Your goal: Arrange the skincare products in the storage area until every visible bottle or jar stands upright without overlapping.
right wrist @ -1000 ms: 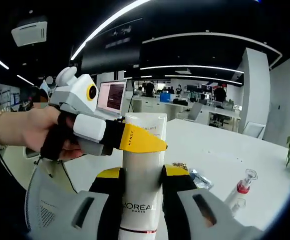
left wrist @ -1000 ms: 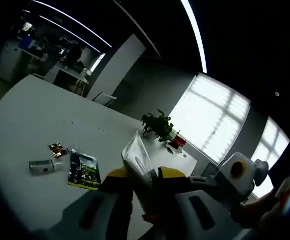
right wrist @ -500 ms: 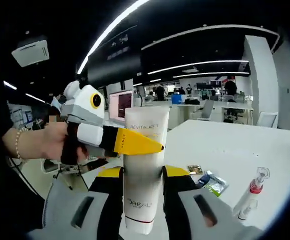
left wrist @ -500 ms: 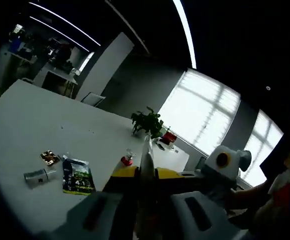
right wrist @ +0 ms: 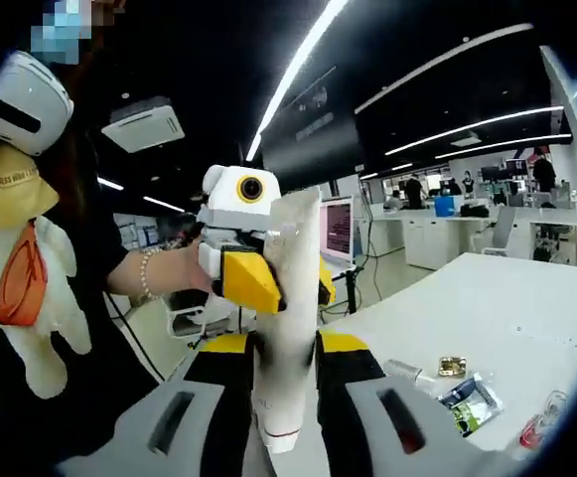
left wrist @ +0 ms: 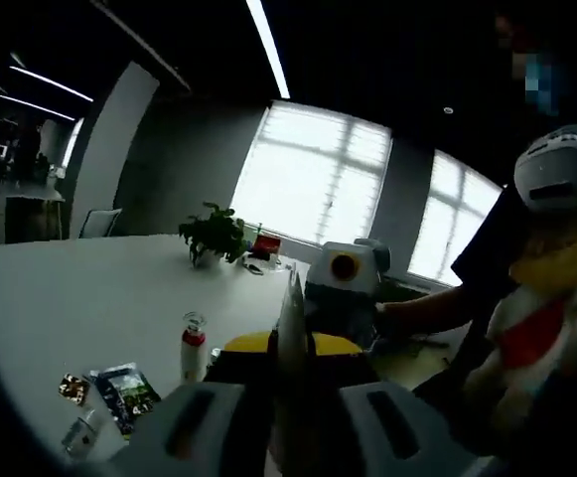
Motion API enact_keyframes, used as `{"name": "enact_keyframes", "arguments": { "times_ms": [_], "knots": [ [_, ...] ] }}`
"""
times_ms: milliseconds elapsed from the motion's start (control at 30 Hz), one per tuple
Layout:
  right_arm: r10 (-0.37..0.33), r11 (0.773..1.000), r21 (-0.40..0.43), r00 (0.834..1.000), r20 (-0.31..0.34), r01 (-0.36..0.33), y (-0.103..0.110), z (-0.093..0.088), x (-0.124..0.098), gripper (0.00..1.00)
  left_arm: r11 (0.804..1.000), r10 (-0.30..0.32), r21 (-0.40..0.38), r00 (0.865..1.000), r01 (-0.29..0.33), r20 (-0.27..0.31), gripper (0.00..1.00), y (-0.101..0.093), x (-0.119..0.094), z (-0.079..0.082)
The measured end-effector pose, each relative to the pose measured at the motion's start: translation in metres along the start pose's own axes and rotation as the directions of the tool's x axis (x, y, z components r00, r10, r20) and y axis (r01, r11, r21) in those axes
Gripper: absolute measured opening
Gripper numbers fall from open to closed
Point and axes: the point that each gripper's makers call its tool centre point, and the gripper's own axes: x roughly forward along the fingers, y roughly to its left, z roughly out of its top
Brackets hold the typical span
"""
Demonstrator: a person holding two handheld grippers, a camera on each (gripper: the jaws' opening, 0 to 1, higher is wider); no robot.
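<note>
- Turned since a second ago: white squeeze tube of face cream (right wrist: 286, 318), whose printed face with lettering is now away from the right gripper view, showing a plain narrow side; in the left gripper view it has gone from a slanted flat end to a thin edge-on crimp (left wrist: 290, 328).
- Tube position: held in the air above the white tabletop (left wrist: 79, 298), between both tools, well clear of the surface.
- Right gripper (right wrist: 286, 348): grey body, yellow-and-black jaws closed against the tube's lower part on either side.
- Left gripper (left wrist: 290, 350): yellow-tipped jaws pressed together on the tube's flat crimped end; seen from the right gripper view (right wrist: 258, 283) it grips the upper part, held by a person's hand (right wrist: 184, 273) with a bead bracelet.
- Small clear pump bottle with red collar (left wrist: 193, 348): standing upright on the tabletop, near its front edge.
- Green printed sachet (left wrist: 127, 390), small brown sachet (left wrist: 71, 388) and grey-capped vial (left wrist: 82, 433): lying flat, close together, near the front-left edge.
- Potted green plant (left wrist: 214, 235): at the far edge by the windows.
</note>
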Motion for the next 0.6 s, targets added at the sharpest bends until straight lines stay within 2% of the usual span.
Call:
{"name": "enact_keyframes", "arguments": {
  "times_ms": [67,133,267,300,433,467,533,600],
  "knots": [
    [0.01,1.0,-0.026,0.999,-0.038,-0.011,0.001,-0.005,0.0,0.28,0.998,-0.051,0.024,0.999,0.051,0.012,0.06,-0.007,0.0,0.008],
    [0.015,0.999,-0.051,1.0,-0.019,-0.016,0.003,-0.001,0.0,0.33,0.996,-0.081,0.044,0.997,0.08,0.016,0.06,-0.011,0.0,0.012],
    [0.059,0.996,-0.072,0.998,-0.014,-0.059,0.014,0.002,-0.001,0.22,0.994,-0.084,0.069,0.996,0.084,0.005,0.06,-0.009,0.0,0.013],
    [0.051,0.994,-0.096,0.999,-0.009,-0.052,0.014,0.003,-0.001,0.21,0.994,-0.087,0.069,0.996,0.087,0.003,0.06,-0.009,0.001,0.013],
    [0.031,0.995,-0.098,0.999,-0.011,-0.032,0.01,0.004,-0.003,0.19,0.993,-0.096,0.07,0.995,0.095,0.005,0.07,-0.006,0.0,0.014],
    [0.026,0.995,-0.098,0.999,-0.019,-0.028,0.009,0.003,-0.003,0.18,0.993,-0.096,0.075,0.995,0.096,-0.002,0.07,-0.006,0.001,0.014],
    [-0.002,0.994,-0.106,1.0,-0.027,-0.001,0.004,0.001,-0.004,0.17,0.987,-0.065,0.147,0.997,0.071,-0.043,0.09,-0.001,0.002,0.011],
    [-0.003,0.992,-0.125,0.999,-0.036,-0.001,0.003,-0.001,-0.004,0.15,0.987,-0.071,0.142,0.994,0.082,-0.078,0.1,-0.003,0.004,0.008]
  ]
}}
